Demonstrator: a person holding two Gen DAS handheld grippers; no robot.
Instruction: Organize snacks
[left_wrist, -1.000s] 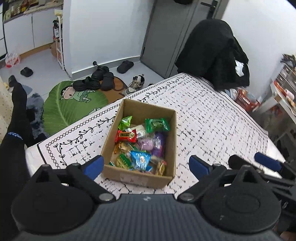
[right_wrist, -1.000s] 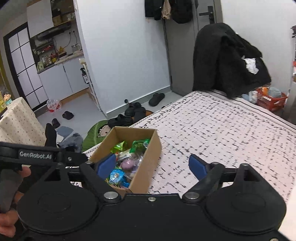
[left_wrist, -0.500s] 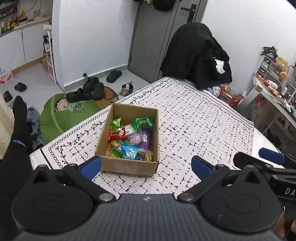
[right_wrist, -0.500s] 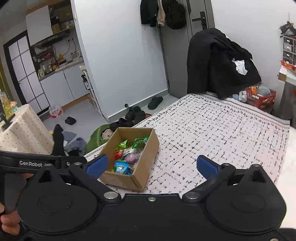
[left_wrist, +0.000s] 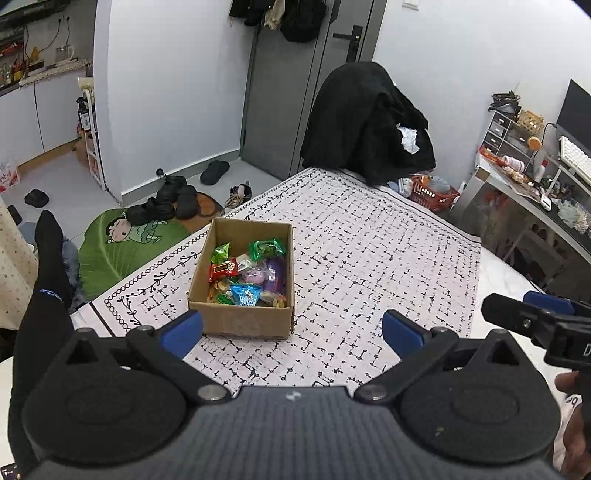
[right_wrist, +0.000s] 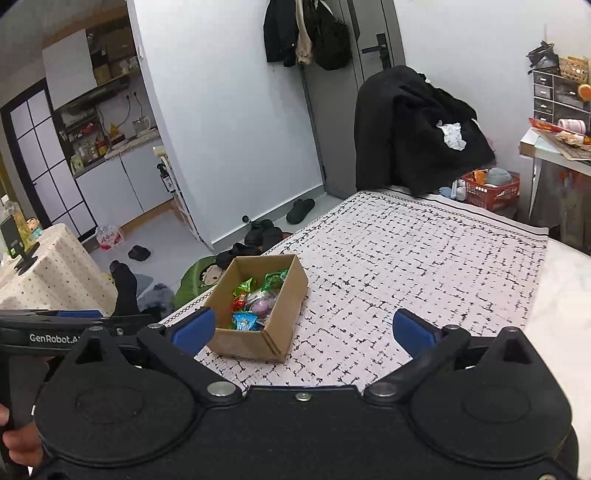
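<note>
- One cardboard box (left_wrist: 242, 317) stands on the desk (left_wrist: 388, 266), which is covered by a white cloth with black dashes; the box is open at the top.
- Inside it lies a heap of wrapped snacks (left_wrist: 247, 273): two green packets at the far end, one red, one blue near the front wall, some purple ones in the middle; the rest overlap too much to count.
- Two grippers are in view. The left gripper (left_wrist: 291, 330) has its blue-padded fingers spread wide and holds nothing.
- The right gripper (right_wrist: 303, 326) is likewise spread wide and empty-handed.
- The box sits just ahead of the left gripper, its near wall close to the left finger (left_wrist: 183, 330) and left of the midline between the fingers.
- From the right wrist view the box (right_wrist: 258, 339) is ahead and to the left, its near corner just beside the left finger (right_wrist: 194, 328).
- The box stands near the desk's left edge, by the cloth's vine border (left_wrist: 155, 280); bare patterned cloth stretches wide to the right and behind it.
- Beyond the left edge the floor holds a green leaf mat (left_wrist: 122, 247) and several black shoes (left_wrist: 162, 203).
</note>
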